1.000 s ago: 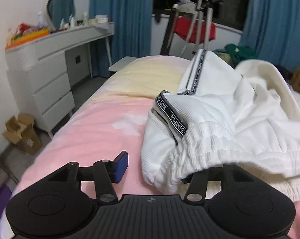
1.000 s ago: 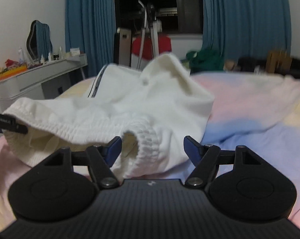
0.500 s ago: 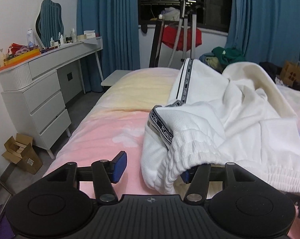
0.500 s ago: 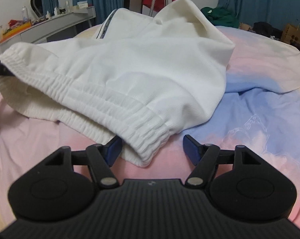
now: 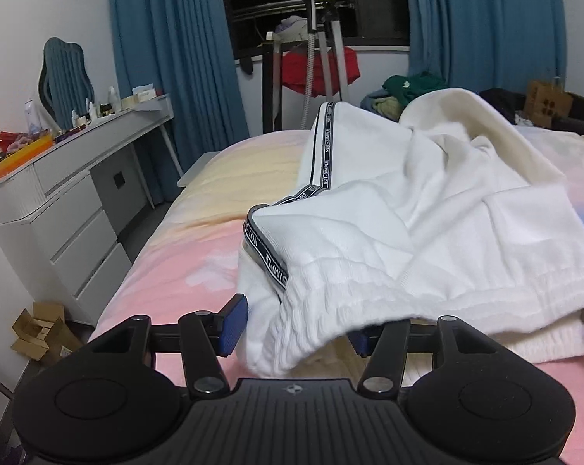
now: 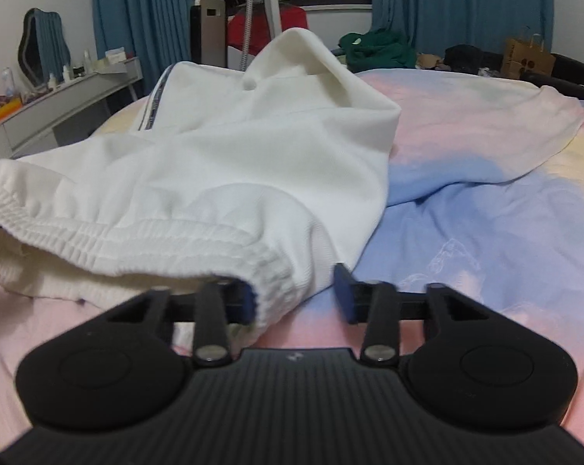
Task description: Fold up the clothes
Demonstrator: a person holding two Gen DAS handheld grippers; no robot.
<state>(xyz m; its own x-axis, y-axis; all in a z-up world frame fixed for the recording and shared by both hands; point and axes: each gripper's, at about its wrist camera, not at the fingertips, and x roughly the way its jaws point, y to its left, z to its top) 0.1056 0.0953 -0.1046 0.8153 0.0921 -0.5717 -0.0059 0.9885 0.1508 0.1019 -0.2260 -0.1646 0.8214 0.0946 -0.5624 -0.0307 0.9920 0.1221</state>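
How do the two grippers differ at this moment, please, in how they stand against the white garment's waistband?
The left gripper meets the waistband at the corner by the black lettered stripe; the right gripper meets the plain corner. On the left gripper the fabric hides most of one finger, with the other apart from it; on the right gripper the fabric sits against one finger, short of the other. Both have open jaws with waistband between them.

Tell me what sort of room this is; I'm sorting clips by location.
Most likely a bedroom at home: white pants lie on a bed with pastel bedding, a white dresser with a mirror stands alongside, and blue curtains frame a dark window.
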